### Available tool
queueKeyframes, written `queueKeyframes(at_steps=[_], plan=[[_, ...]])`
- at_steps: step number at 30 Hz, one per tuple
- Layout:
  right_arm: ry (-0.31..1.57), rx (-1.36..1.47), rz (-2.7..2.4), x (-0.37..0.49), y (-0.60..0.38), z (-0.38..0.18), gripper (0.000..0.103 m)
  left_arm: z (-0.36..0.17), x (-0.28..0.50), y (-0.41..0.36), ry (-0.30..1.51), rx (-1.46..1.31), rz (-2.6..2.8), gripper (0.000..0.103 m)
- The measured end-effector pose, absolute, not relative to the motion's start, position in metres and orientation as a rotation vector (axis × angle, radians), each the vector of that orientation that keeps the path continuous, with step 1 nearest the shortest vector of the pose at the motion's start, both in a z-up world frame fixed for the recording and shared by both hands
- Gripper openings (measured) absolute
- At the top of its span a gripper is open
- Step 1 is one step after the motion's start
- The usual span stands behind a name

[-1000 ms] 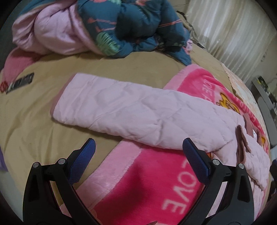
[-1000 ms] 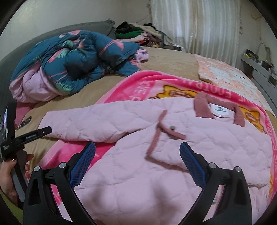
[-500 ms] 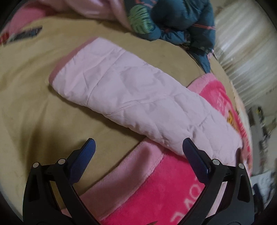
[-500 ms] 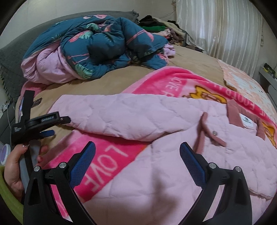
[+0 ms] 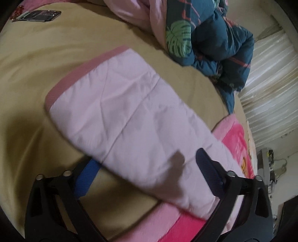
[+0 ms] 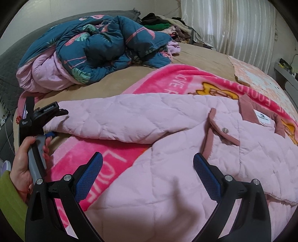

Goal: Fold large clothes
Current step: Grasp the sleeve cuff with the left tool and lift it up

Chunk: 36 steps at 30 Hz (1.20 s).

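Note:
A pale pink quilted jacket [image 6: 186, 149] lies spread on a bright pink blanket [image 6: 96, 154] on the bed. Its sleeve [image 5: 130, 119], with a darker pink cuff [image 5: 78, 74], stretches out over the tan sheet. My left gripper [image 5: 147, 163] is open with its jaws around the sleeve: the left finger [image 5: 87, 175] is under the sleeve's edge, the right finger [image 5: 210, 173] over it. In the right wrist view the left gripper [image 6: 46, 115] sits at the sleeve's cuff end, held by a hand. My right gripper [image 6: 147, 175] is open and empty above the jacket's lower body.
A bundled teal floral and pink duvet [image 6: 93, 48] lies at the head of the bed. A phone-like object [image 5: 37, 15] lies on the tan sheet [image 5: 37, 65]. A clothes pile [image 6: 163, 24] and white curtains [image 6: 232, 28] stand beyond. A peach patterned blanket [image 6: 257, 78] covers the far right.
My left gripper has moved forward and down onto the sleeve, its jaws now around the sleeve's edge. My right gripper has shifted slightly over the jacket's body.

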State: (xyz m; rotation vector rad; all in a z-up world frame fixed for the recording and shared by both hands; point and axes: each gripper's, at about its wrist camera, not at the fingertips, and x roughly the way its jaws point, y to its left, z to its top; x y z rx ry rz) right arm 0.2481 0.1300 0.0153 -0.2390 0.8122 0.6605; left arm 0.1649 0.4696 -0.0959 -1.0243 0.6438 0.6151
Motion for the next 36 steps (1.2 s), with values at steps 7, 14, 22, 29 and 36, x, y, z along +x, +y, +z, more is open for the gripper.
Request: queueKeyframes(at_steps=[7,14,22,29,36], plan=[[0.809,-0.212,0.643,0.252,0.118,0.017,0.097,-0.075,0.159,0.47,0.559,-0.962,0.625,0.013],[0.81,-0.181,0.631,0.246,0.096,0.022,0.097,-0.001,0.15,0.438,0.401,-0.783,0.561,0.011],[0.779,-0.163,0.561,0.243,0.058,0.037,0.097,0.051,0.14,0.403,0.286,-0.698,0.463,0.011],[0.755,-0.137,0.519,0.234,0.019,0.053,0.097,0.085,0.134,0.368,0.262,-0.639,0.412,0.011],[0.729,-0.087,0.493,0.221,-0.017,0.064,0.097,0.119,0.142,0.338,0.258,-0.576,0.371,0.011]])
